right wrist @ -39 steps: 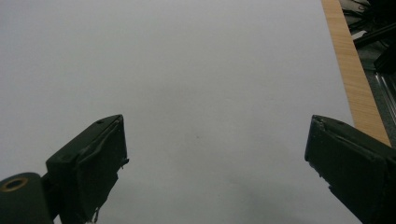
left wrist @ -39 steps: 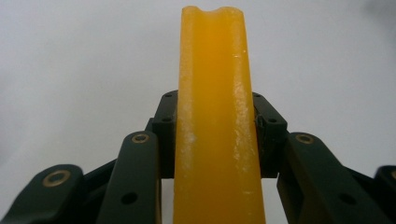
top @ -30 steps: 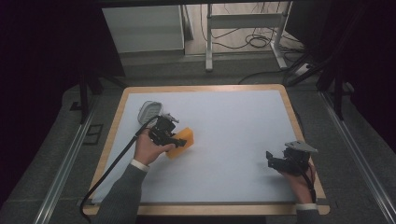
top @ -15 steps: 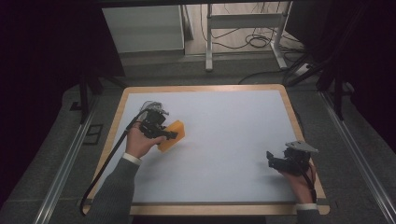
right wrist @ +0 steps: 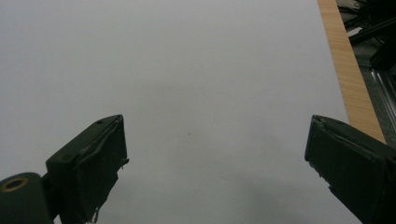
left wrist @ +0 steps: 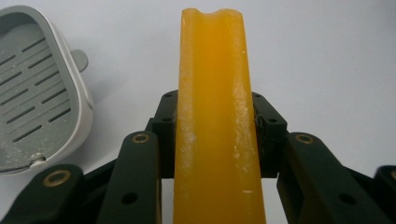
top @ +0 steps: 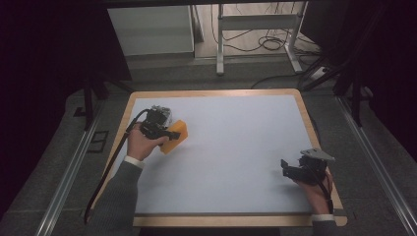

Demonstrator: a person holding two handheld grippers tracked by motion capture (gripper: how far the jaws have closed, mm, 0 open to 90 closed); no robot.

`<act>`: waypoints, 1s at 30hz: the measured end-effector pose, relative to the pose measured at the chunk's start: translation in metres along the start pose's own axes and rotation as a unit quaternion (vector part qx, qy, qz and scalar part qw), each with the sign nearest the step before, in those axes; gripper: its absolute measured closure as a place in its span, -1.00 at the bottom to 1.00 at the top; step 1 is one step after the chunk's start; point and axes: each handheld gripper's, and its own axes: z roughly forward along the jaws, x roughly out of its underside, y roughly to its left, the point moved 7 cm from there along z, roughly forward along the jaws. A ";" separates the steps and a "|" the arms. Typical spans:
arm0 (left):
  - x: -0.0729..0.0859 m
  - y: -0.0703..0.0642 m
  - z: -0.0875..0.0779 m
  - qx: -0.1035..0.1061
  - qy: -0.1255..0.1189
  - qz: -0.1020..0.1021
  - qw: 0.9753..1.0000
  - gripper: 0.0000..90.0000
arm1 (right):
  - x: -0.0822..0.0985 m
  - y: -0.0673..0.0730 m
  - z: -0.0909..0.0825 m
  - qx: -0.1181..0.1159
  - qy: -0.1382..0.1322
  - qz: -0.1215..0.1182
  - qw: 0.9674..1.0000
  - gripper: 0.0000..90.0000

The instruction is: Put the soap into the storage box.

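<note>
Since the earlier frames, the left gripper (top: 169, 133) had carried the flat orange-yellow soap bar (top: 175, 137) toward the far-left corner of the white desk (top: 236, 147) with its pale wooden rim, while the right gripper (top: 295, 169) had stayed where it was near the desk's right edge.

In the left gripper view, the two black jaws were clamped on the bar's flat sides, so that the soap bar (left wrist: 215, 116) stood on edge between them, its narrow face toward the camera and dusted with pale flecks. Just beside it, to the left in that view, lay a rounded white soap dish with a grey slotted insert (left wrist: 35, 88) (it sat apart from the bar, not touching). In the high view the hand and gripper mostly covered the dish.

The right gripper (right wrist: 215, 154) was held above bare white desk with its jaws spread wide and nothing between them, the wooden rim running along the right.
</note>
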 end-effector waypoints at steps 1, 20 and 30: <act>0.000 0.001 0.000 0.000 0.000 0.000 1.000 0.36 | 0.000 0.000 0.000 0.000 0.000 0.001 1.000 -0.87; -0.011 0.022 -0.012 -0.010 -0.014 -0.024 1.000 0.36 | 0.001 -0.001 0.001 0.004 0.002 0.000 1.000 -0.87; -0.019 0.038 -0.020 -0.016 -0.022 -0.043 0.999 0.36 | 0.002 -0.002 0.001 0.005 0.004 0.000 1.000 -0.87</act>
